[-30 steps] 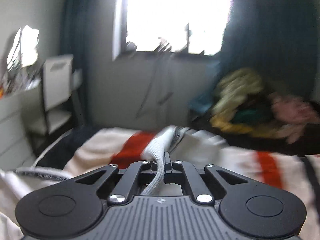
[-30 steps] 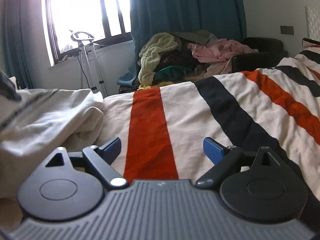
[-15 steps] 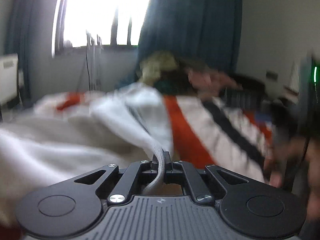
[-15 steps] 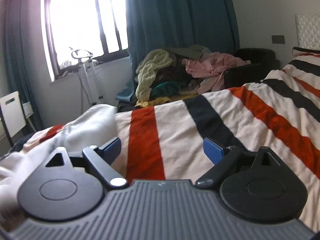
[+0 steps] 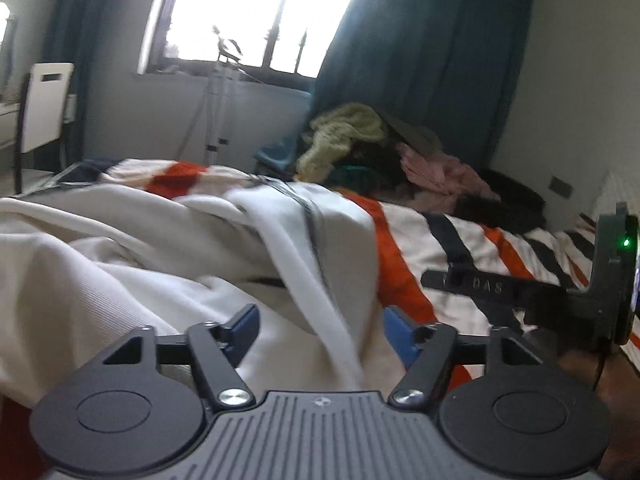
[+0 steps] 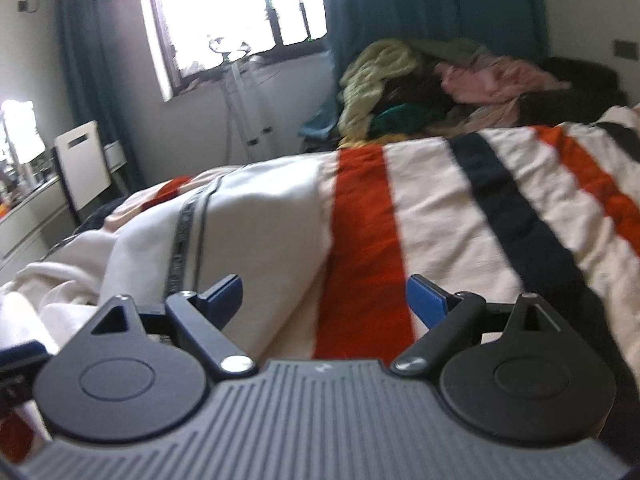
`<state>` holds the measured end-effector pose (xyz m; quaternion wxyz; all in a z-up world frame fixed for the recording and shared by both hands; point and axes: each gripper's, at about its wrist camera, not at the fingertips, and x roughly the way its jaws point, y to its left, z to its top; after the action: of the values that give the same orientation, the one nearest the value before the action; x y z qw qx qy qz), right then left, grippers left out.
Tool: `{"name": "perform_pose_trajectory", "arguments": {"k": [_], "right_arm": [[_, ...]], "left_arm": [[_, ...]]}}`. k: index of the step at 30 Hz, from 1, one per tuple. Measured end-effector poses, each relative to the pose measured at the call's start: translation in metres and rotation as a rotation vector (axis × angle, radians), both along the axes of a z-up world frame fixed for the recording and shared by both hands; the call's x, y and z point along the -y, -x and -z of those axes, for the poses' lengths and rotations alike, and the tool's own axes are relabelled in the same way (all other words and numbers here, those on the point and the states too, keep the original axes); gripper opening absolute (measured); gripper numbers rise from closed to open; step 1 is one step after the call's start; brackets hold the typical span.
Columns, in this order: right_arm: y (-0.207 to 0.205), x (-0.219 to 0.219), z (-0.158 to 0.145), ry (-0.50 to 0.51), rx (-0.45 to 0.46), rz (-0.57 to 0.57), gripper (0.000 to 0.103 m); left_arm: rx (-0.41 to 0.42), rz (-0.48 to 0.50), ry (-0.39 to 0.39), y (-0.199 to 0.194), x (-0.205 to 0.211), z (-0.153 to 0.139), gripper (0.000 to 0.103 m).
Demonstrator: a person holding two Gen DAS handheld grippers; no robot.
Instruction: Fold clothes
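Left wrist view: the left gripper (image 5: pixel 320 330) has its jaws spread, a cream garment (image 5: pixel 132 264) on the bed (image 5: pixel 452 248) directly ahead, one fold running between them. Right wrist view: the right gripper (image 6: pixel 324 296), jaws spread and empty, sees the garment (image 6: pixel 248 232) ahead-left, so the left is nearer.

The only legible lettering is on the black bar (image 5: pixel 486 286) of the right gripper's frame, seen at the right of the left wrist view: raised capitals "DAS", with fainter characters before them too blurred to read. The dark band on the cream garment (image 6: pixel 182 236) carries marks that cannot be made out.
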<state>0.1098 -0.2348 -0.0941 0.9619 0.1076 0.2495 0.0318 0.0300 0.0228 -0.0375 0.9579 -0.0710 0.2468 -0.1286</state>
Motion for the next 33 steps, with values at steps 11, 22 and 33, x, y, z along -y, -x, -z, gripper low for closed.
{"name": "perform_pose_trajectory", "arguments": {"k": [11, 22, 33], "right_arm": [[-0.143, -0.104, -0.042, 0.072, -0.048, -0.269, 0.084], [-0.278, -0.229, -0.009, 0.443, -0.289, -0.450, 0.056], [-0.220, -0.130, -0.098, 0.318, 0.028, -0.157, 0.006]], "left_arm": [[-0.011, -0.066, 0.000, -0.045, -0.059, 0.000, 0.078], [-0.061, -0.122, 0.117, -0.096, -0.090, 0.043, 0.077], [0.009, -0.127, 0.124, -0.072, -0.080, 0.028, 0.076]]}}
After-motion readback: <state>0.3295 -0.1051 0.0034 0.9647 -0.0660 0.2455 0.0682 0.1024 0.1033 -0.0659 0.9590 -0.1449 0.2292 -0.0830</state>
